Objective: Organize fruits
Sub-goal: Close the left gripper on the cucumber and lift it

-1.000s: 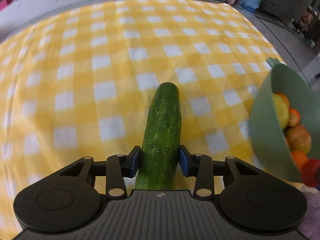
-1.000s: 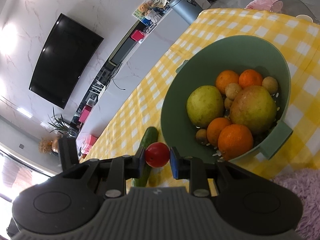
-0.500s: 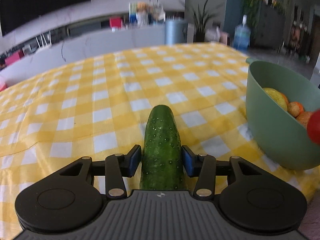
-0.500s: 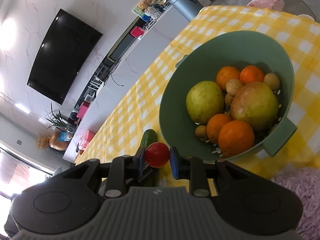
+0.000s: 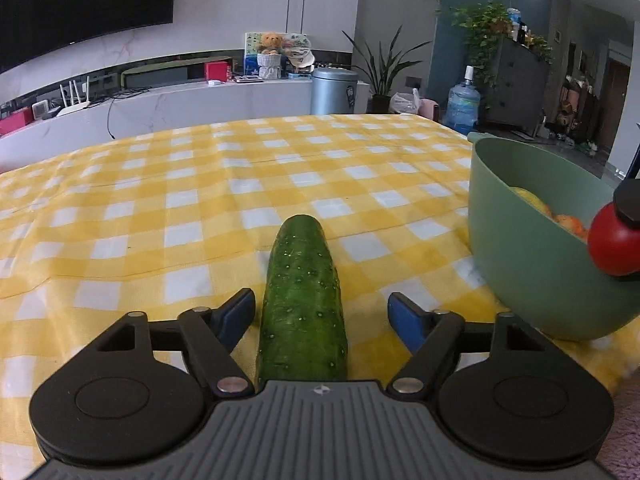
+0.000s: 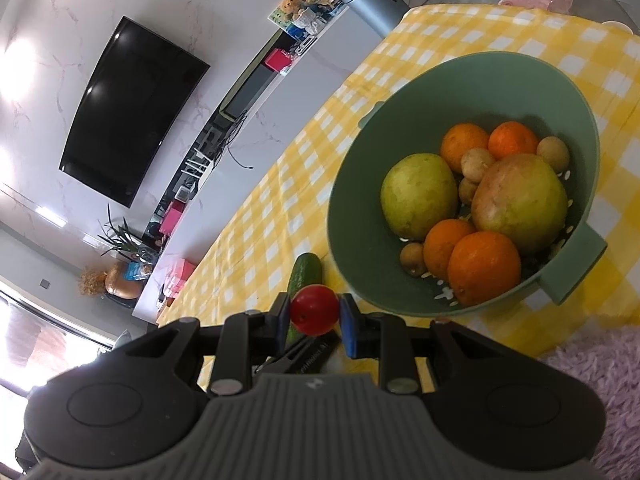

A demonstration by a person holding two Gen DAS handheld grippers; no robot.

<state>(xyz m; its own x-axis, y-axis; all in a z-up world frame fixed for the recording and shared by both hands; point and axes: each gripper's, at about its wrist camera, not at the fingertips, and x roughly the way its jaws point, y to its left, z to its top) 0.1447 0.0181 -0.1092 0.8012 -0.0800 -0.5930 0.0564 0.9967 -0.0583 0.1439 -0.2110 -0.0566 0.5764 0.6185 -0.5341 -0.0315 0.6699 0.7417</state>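
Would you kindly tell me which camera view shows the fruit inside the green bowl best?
The right wrist view: it looks down into the green bowl at the whole pile. The left wrist view sees the bowl's outside wall, with only a few fruit tops above the rim.

A bumpy green cucumber [image 5: 302, 304] lies flat, lower centre of the left view. A small red tomato [image 6: 314, 310] sits lower centre of the right view. Right of it, a green colander [image 6: 400, 136] holds oranges [image 6: 482, 266] and pears [image 6: 418, 196].

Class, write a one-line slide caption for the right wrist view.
Right gripper holds a small red fruit beside the green colander of fruit; a cucumber lies on the checked cloth.
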